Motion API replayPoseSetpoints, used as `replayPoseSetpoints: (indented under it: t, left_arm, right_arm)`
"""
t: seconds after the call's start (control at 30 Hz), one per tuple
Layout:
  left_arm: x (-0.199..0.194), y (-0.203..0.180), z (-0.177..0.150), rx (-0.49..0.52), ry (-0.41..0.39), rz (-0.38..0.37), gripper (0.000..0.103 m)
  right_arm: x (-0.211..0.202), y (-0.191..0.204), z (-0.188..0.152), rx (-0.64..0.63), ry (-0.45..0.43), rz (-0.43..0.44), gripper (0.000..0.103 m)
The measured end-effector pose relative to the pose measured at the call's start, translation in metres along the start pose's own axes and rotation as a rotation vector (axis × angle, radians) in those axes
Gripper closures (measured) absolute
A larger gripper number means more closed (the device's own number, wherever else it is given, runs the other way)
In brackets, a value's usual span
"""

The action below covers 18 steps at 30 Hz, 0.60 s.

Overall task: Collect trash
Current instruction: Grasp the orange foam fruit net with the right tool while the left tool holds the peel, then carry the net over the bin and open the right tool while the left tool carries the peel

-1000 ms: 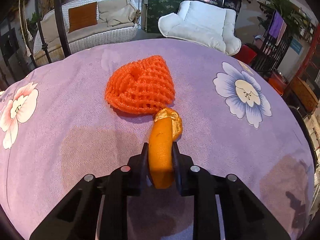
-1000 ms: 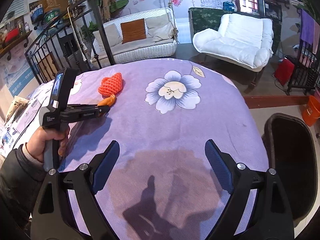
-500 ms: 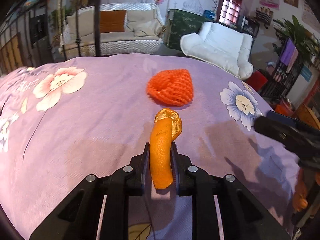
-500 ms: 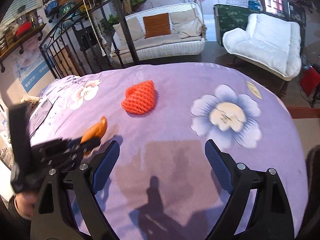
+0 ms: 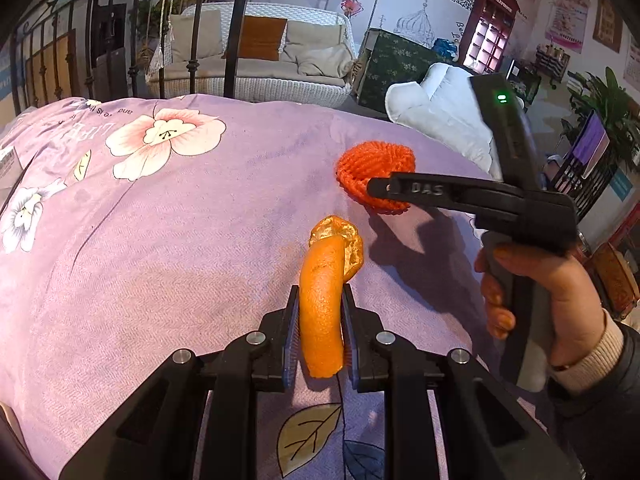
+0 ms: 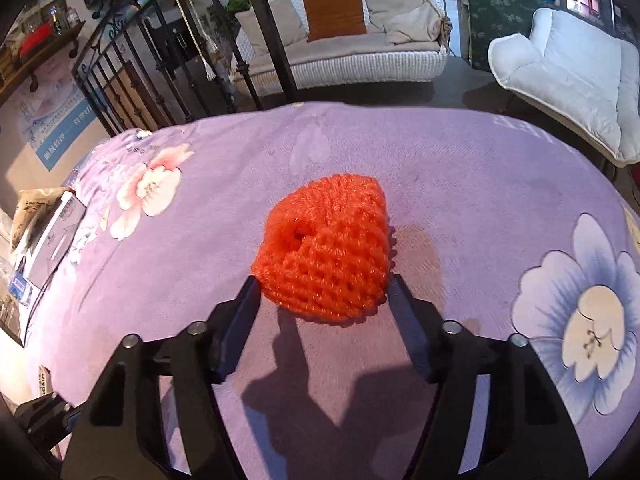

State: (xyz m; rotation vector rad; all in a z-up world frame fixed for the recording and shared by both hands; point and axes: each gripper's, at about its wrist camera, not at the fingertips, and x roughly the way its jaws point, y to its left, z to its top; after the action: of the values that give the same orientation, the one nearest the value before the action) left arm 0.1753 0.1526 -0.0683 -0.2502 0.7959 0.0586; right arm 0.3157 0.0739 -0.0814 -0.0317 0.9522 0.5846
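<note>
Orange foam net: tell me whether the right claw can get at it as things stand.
Probably yes. The right claw already brackets the orange foam net, jaws just closing on its near end; nothing lies between. The left claw holds the orange peel well aside.

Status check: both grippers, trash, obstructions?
Left gripper shut on orange peel. Right gripper closing around red foam net, fingers at its sides. Nothing blocking.

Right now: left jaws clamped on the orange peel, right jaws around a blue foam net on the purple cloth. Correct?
One error: the foam net is orange-red, not blue, as the right wrist view shows. The rest stands: the left gripper is clamped on the orange peel, and the right gripper, its jaws just closing, sits around the net on the purple cloth.
</note>
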Motion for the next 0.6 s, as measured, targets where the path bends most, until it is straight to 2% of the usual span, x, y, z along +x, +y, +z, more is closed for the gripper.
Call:
replayPoseSetpoints:
  t: [0.1, 0.17, 0.37, 0.6]
  left_arm:
    - [0.0, -0.002, -0.004, -0.001, 0.003, -0.005, 0.083]
    - [0.0, -0.002, -0.006, -0.003, 0.004, -0.009, 0.083]
    - [-0.005, -0.008, -0.008, 0.004, -0.005, -0.027, 0.083]
    - [-0.017, -0.031, -0.018, 0.045, -0.017, -0.058, 0.083]
  right_arm:
    - [-0.003, -0.001, -0.002, 0.021, -0.006, 0.033, 0.077]
    - [-0.015, 0.0, -0.005, 0.018, -0.024, 0.04, 0.08]
    - [-0.061, -0.002, -0.021, 0.018, -0.08, 0.07, 0.081]
    - [-0.122, -0.015, -0.059, 0.016, -0.125, 0.027, 0.081]
